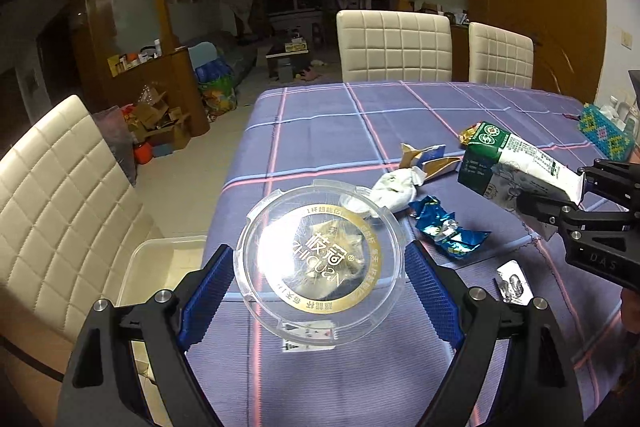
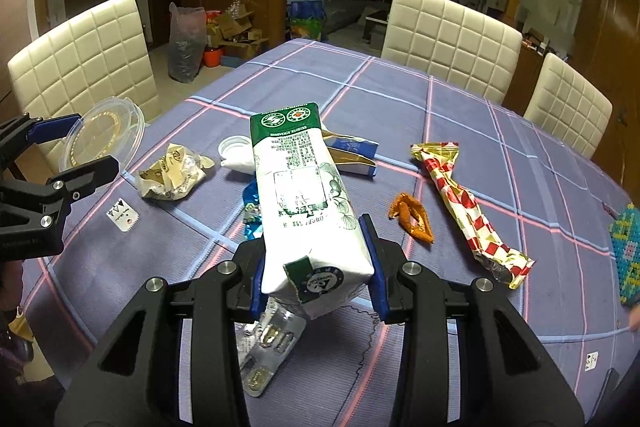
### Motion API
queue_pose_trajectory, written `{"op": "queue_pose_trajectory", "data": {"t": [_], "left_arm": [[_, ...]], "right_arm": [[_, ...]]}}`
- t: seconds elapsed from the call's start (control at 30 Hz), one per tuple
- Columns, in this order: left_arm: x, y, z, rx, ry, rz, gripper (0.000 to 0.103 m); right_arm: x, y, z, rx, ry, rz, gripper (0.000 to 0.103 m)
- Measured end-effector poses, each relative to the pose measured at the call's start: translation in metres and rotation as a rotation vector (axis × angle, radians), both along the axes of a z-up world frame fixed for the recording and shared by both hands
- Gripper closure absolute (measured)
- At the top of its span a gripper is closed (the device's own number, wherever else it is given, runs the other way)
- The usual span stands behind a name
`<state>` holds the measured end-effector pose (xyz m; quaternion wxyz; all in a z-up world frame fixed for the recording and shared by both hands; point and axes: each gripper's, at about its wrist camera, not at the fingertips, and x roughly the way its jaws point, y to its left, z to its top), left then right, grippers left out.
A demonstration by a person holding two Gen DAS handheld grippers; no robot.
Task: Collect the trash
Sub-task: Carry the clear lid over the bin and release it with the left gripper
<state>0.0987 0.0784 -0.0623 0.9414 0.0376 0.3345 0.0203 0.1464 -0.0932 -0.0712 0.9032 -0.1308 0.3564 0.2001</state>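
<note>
Held lid [image 1: 320, 263] sits clamped across the left gripper [image 1: 320, 267], jaws wide on its rim. Just left of it, off the table's [image 1: 360, 115] edge, lies the bin [image 1: 160, 259], nearer this hand. Right of the lid, the right gripper [image 2: 316, 267] pinches a carton [image 2: 304, 203], long axis pointing away.

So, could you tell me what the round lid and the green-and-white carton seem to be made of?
The round lid looks like clear, glossy rigid plastic: the tablecloth shows through it and glare sits on it. The carton looks like coated printed paperboard, creased and dented, with a torn end.
</note>
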Motion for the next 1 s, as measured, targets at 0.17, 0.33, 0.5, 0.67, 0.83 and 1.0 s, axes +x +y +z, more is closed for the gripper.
{"op": "queue_pose_trajectory", "data": {"t": [0.17,0.33,0.5,0.67,0.83,1.0], "left_arm": [[-0.003,0.010,0.002,0.004,-0.005,0.019,0.019],[-0.008,0.020,0.004,0.011,-0.016,0.037,0.019],[-0.013,0.033,0.005,0.014,-0.025,0.062,0.019],[-0.017,0.049,0.008,0.018,-0.037,0.090,0.019],[-0.021,0.064,0.013,0.032,-0.049,0.127,0.019],[-0.028,0.087,0.016,0.045,-0.063,0.171,0.019]], "right_arm": [[-0.004,0.011,0.002,-0.014,-0.004,0.022,0.063],[-0.006,0.023,0.003,-0.027,-0.005,0.043,0.063],[-0.008,0.035,0.004,-0.036,-0.004,0.061,0.063],[-0.010,0.050,0.006,-0.051,-0.010,0.085,0.063],[-0.011,0.069,0.010,-0.063,-0.017,0.119,0.063],[-0.011,0.096,0.019,-0.058,-0.022,0.167,0.063]]}}
